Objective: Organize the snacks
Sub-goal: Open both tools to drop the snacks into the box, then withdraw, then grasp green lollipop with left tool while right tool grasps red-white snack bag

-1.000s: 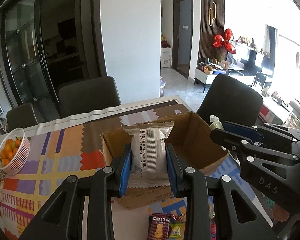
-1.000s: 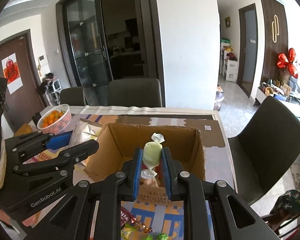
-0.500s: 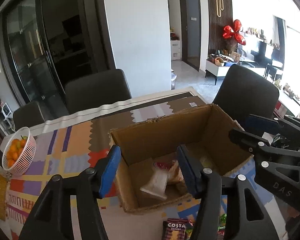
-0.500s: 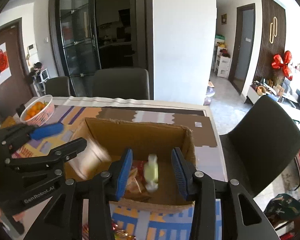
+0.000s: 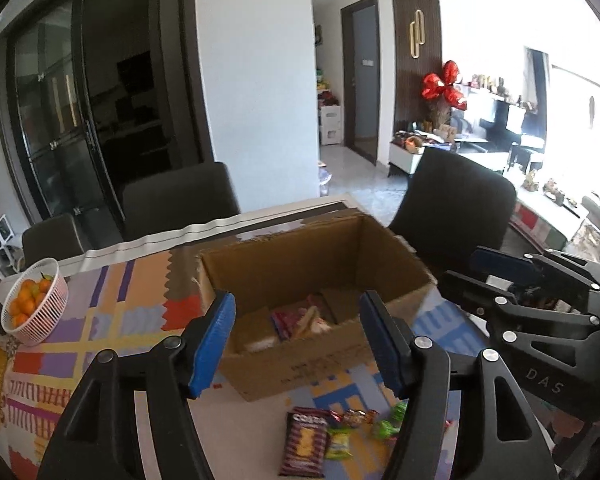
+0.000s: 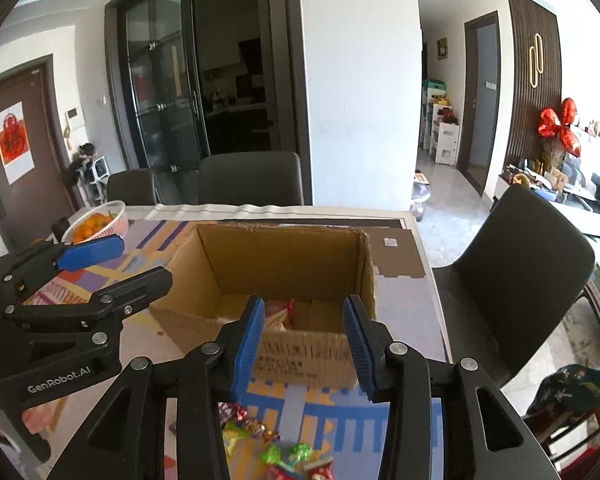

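both claws, left (image 5: pixel 298 338) and right (image 6: pixel 305 338), are wide and hold nothing. grabbing snacks (image 6: pixel 276 442) near the box (image 6: pixel 284 252) could bump it away.

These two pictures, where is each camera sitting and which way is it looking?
Left wrist: rides the left gripper, facing the cardboard box; jaws open, right gripper alongside.
Right wrist: rides the right gripper, facing the same box; jaws open, left gripper alongside.
Shared: box, orange basket, loose snacks.
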Available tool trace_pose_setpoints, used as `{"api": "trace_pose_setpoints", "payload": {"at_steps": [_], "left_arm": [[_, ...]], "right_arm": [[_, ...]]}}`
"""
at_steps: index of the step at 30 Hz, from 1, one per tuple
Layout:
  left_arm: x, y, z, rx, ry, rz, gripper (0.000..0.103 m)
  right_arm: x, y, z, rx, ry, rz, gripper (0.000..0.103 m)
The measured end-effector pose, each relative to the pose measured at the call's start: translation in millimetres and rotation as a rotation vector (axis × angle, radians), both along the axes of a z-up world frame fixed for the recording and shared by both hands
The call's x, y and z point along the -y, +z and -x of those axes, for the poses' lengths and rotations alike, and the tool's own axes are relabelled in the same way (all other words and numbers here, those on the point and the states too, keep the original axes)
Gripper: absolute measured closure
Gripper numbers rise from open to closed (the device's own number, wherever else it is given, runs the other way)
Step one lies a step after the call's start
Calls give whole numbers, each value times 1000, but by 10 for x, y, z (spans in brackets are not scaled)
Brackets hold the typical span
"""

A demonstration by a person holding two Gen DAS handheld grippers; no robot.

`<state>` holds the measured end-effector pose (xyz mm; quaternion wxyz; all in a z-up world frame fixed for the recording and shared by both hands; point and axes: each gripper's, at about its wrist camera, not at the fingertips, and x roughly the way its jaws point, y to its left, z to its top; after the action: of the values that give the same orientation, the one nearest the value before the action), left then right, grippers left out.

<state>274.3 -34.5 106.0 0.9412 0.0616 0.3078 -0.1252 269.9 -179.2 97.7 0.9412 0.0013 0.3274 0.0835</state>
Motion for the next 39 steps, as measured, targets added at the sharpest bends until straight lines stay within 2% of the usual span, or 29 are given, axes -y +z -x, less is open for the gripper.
{"api": "trace_pose_setpoints", "payload": {"at_steps": [8, 16, 26, 39], "left_arm": [[168, 11, 378, 16, -54, -8, 38], [286, -144, 622, -15, -98, -23, 38], [347, -486, 713, -91, -143, -37, 38], [329, -1034, 698, -217, -168, -27, 38]], "right_arm": [[112, 39, 432, 23, -13, -25, 61], [232, -75, 684, 2, -32, -39, 61], [260, -335, 882, -58, -34, -29, 61], [213, -847, 910, -184, -47, -15, 61]]}}
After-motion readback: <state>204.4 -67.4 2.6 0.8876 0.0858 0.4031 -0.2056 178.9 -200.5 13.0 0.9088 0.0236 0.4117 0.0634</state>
